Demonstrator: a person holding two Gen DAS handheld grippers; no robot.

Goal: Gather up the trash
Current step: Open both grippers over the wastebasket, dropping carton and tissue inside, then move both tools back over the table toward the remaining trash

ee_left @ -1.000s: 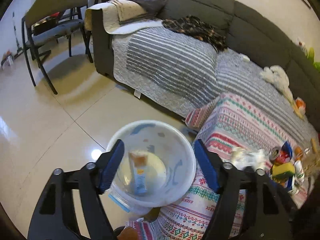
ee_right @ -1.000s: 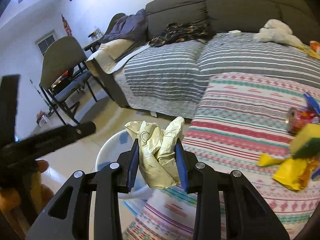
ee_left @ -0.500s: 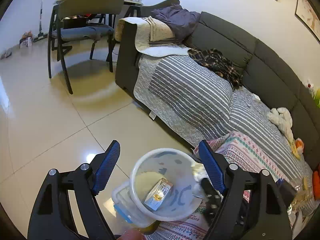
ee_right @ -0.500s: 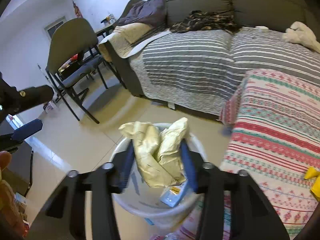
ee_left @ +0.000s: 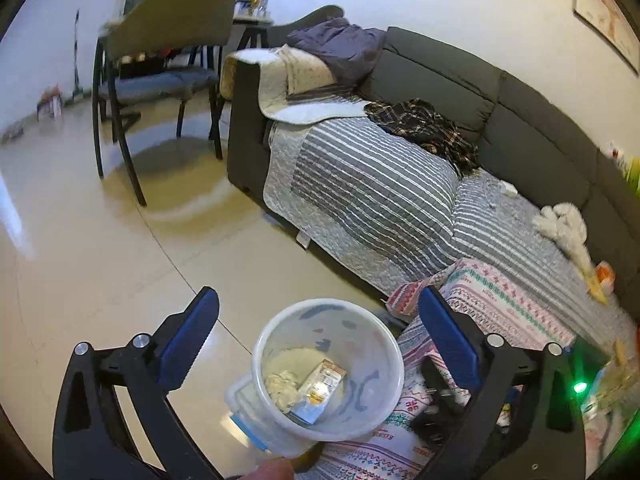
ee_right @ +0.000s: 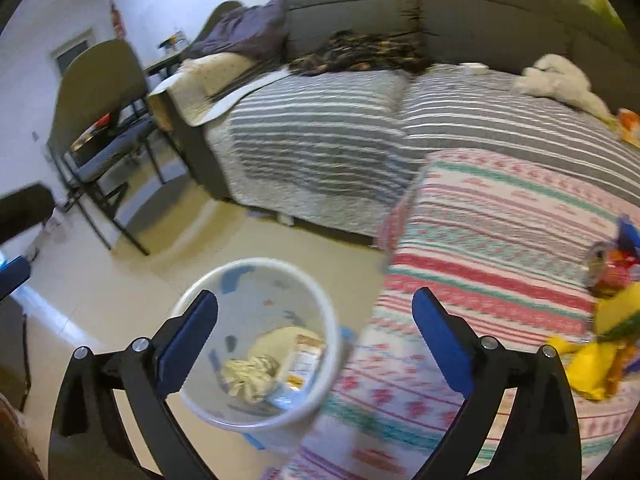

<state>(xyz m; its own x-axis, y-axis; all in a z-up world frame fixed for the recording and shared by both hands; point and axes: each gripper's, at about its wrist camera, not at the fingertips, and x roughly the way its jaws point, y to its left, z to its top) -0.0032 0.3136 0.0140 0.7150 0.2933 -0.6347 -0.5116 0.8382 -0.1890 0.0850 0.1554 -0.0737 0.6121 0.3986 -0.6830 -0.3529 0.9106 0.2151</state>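
Hovering over the white bucket [ee_right: 256, 344], the right gripper [ee_right: 316, 332] is standing wide open with nothing between its jaws, which have just been opening; the crumpled cream wrapper [ee_right: 250, 376] is now lying at the bucket's bottom beside a small carton [ee_right: 298, 364], so that drop looks done. In the left wrist view the left gripper [ee_left: 318, 336] is also spread wide and empty, its jaws having just been opening too, with the same bucket [ee_left: 328, 368] sitting low between its fingers on the floor [ee_left: 100, 280] at the corner of the patterned worktop cloth [ee_left: 504, 308]. Remaining trash is lying to the right of the right gripper and a bit further out on the cloth: a yellow wrapper [ee_right: 584, 364] nearest, then a yellow-green sponge [ee_right: 618, 312], then a crushed can [ee_right: 604, 268] near the right edge. That pile is sitting on the right gripper's side and well apart from the bucket, so the right hand is judged the nearer one for the next pick, swinging right and away from the bucket. Yellow wrapper's long axis is hard to tell through the blur. Beyond the cloth the sofa [ee_right: 360, 128] with striped cover is running across the back.
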